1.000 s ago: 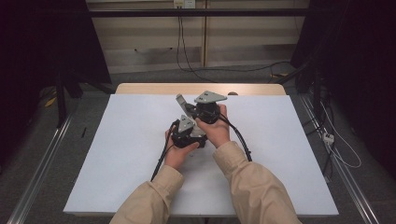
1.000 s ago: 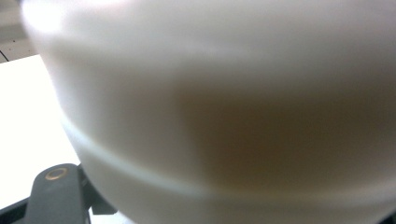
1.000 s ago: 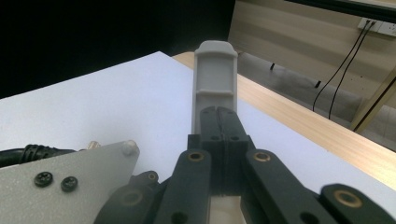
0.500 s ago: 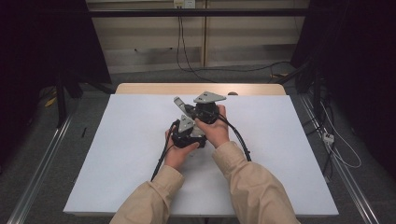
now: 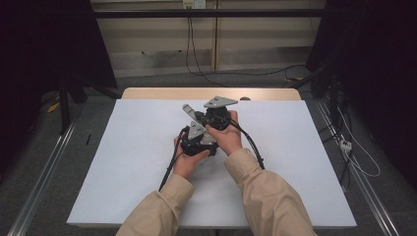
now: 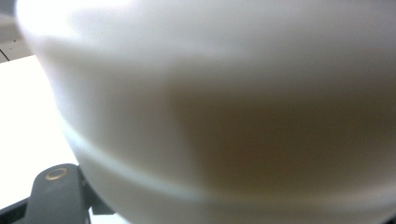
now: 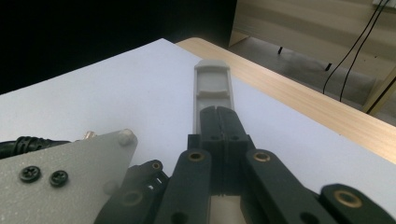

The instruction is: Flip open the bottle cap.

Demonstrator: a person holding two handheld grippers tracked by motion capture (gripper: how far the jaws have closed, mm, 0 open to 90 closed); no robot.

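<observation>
At the middle of the white table top (image 5: 123,162) a person's two hands hold the grippers tight against each other. My right gripper (image 5: 188,109) is the farther one and points to the far left. In the right gripper view its black jaws lie pressed together and end in a grey tip (image 7: 211,79) with nothing between them. My left gripper (image 5: 196,140) sits just in front of it. Its tips are hidden under the right hand. The left gripper view is a close pale blur (image 6: 233,116), with one dark jaw link (image 6: 56,196) at the bottom left.
A wooden strip (image 5: 206,93) runs along the table's far edge. Black cables (image 5: 169,167) trail from the grippers toward the person. Metal rails (image 5: 44,182) and loose cables (image 5: 359,162) lie on the floor at both sides. Dark curtains flank the table.
</observation>
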